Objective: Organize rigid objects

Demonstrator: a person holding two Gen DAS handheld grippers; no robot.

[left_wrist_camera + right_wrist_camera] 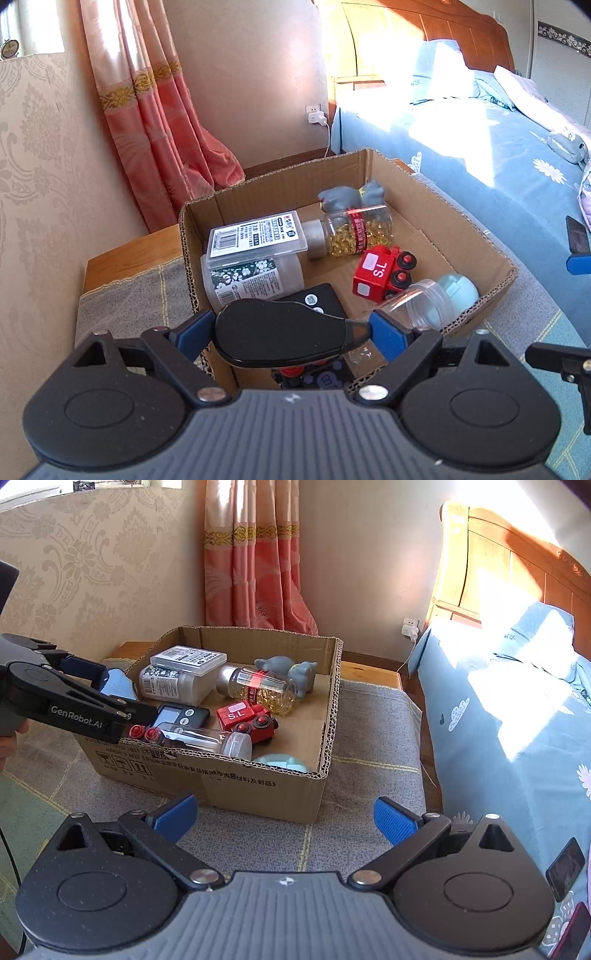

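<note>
Now left gripper [291,334] clamping black oval case [280,334] above cardboard box [461,236], right gripper [286,821] wide apart

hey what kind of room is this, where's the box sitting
Most likely a bedroom at home. A bed with a blue floral cover and a wooden headboard stands at the right, and a pink curtain hangs against the wall. The cardboard box sits on a grey cloth beside the bed.

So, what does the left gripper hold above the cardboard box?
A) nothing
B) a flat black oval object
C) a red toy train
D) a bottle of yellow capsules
B: the left gripper is closed on the flat black oval object over the brown cardboard box.
</note>
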